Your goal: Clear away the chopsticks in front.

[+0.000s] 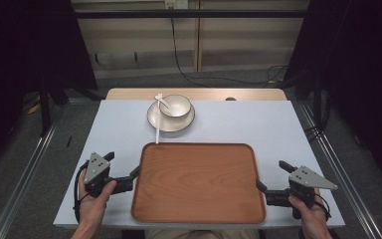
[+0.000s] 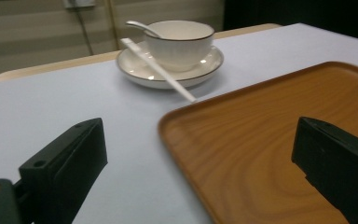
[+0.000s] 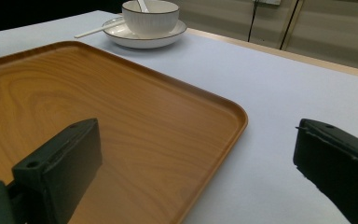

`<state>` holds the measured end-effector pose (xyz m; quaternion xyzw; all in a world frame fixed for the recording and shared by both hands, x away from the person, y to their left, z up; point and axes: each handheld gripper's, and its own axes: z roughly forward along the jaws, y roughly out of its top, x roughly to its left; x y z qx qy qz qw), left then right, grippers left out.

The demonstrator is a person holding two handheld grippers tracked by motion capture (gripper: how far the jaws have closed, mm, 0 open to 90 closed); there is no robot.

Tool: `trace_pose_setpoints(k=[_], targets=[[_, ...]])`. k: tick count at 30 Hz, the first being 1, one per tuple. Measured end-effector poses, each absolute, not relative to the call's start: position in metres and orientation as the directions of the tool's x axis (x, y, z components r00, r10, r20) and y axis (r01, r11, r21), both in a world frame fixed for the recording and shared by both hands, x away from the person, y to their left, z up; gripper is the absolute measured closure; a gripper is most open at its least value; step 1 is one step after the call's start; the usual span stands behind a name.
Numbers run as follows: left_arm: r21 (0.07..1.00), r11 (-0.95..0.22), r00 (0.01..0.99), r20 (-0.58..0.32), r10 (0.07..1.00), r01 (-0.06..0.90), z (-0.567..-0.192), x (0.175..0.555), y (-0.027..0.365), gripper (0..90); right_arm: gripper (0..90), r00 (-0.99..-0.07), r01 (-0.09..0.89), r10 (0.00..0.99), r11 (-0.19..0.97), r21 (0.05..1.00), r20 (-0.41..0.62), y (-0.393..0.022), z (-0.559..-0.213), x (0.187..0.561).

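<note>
Presently, the left hand-held gripper (image 1: 127, 169) and right hand-held gripper (image 1: 273, 175) are held with jaws apart, straddling opposite edges of the wooden tray (image 1: 198, 181) on the desk (image 1: 258, 122). Beyond the tray, a bowl (image 1: 175, 105) with spoon (image 1: 162, 101) is seated on a saucer (image 1: 154, 118).

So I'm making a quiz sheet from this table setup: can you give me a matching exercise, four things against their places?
Things:
1. bowl
2. spoon
3. tray
4. chopstick

Places:
A. resting in the bowl
B. between the two open grippers
C. on the plate
D. leaning on the plate rim, tip toward the tray

Pairs: 1-C, 2-A, 3-B, 4-D
</note>
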<state>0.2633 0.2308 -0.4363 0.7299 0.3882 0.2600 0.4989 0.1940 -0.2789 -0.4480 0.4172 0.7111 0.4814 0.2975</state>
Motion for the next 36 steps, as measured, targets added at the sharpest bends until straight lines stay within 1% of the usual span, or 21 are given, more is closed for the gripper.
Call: trace_pose_setpoints(k=[1,3,5,7,9,13,15,20,21,22,24,27,29,31,32,35,36], targets=[[0.928,-0.193,0.554,-0.018,0.832,0.319,-0.437,0.265,0.229,3.2,0.7,-0.481,0.305,0.877,0.192,0.933,-0.023,-0.279,-0.448,0.194],[0.924,-0.201,0.565,-0.019,0.825,0.324,-0.438,0.27,0.228,3.3,0.8,-0.479,0.305,0.877,0.202,0.931,-0.033,-0.278,-0.447,0.194],[0.917,-0.219,0.565,-0.008,0.825,0.332,-0.439,0.273,0.226,3.4,0.8,-0.476,0.298,0.879,0.202,0.933,-0.038,-0.277,-0.447,0.193],[0.92,-0.208,0.549,-0.008,0.836,0.331,-0.439,0.277,0.223,2.0,0.9,-0.481,0.303,0.876,0.2,0.932,-0.032,-0.277,-0.447,0.194],[0.924,-0.2,0.549,-0.012,0.836,0.325,-0.438,0.282,0.221,4.2,0.9,-0.485,0.309,0.875,0.189,0.932,-0.017,-0.278,-0.448,0.195],[0.924,-0.2,0.557,-0.018,0.83,0.327,-0.436,0.29,0.218,3.5,1.0,-0.488,0.318,0.873,0.183,0.93,-0.005,-0.279,-0.449,0.197],[0.921,-0.217,0.565,-0.005,0.825,0.325,-0.437,0.296,0.215,3.9,1.0,-0.488,0.32,0.873,0.187,0.929,-0.008,-0.278,-0.449,0.196],[0.915,-0.212,0.582,-0.03,0.812,0.344,-0.435,0.314,0.208,4.2,1.1,-0.489,0.316,0.872,0.184,0.931,-0.007,-0.278,-0.449,0.196],[0.915,-0.212,0.582,-0.03,0.812,0.344,-0.435,0.314,0.208,4.6,1.1,-0.489,0.316,0.872,0.184,0.931,-0.007,-0.278,-0.449,0.196],[0.914,-0.234,0.589,-0.006,0.808,0.331,-0.431,0.317,0.207,6.0,1.1,-0.498,0.317,0.867,0.192,0.929,-0.01,-0.277,-0.449,0.196],[0.917,-0.241,0.592,0.008,0.806,0.317,-0.428,0.32,0.205,5.8,1.1,-0.502,0.311,0.865,0.195,0.93,-0.013,-0.276,-0.449,0.196],[0.923,-0.222,0.611,-0.016,0.792,0.313,-0.429,0.325,0.202,6.0,1.1,-0.503,0.31,0.864,0.196,0.93,-0.014,-0.276,-0.449,0.196],[0.924,-0.235,0.602,0.006,0.799,0.303,-0.43,0.328,0.2,7.5,1.1,-0.501,0.31,0.865,0.194,0.931,-0.014,-0.276,-0.449,0.196],[0.914,-0.257,0.601,0.018,0.799,0.314,-0.43,0.334,0.199,8.3,1.1,-0.497,0.309,0.868,0.192,0.931,-0.014,-0.276,-0.448,0.196],[0.917,-0.241,0.596,0.004,0.803,0.318,-0.43,0.337,0.198,8.3,1.1,-0.496,0.309,0.868,0.192,0.932,-0.015,-0.276,-0.448,0.196],[0.915,-0.249,0.607,0.005,0.795,0.317,-0.428,0.344,0.198,8.6,1.1,-0.497,0.31,0.868,0.192,0.931,-0.014,-0.276,-0.449,0.196],[0.92,-0.235,0.599,-0.001,0.8,0.315,-0.428,0.35,0.196,9.8,1.1,-0.5,0.31,0.866,0.195,0.931,-0.015,-0.276,-0.449,0.196]])
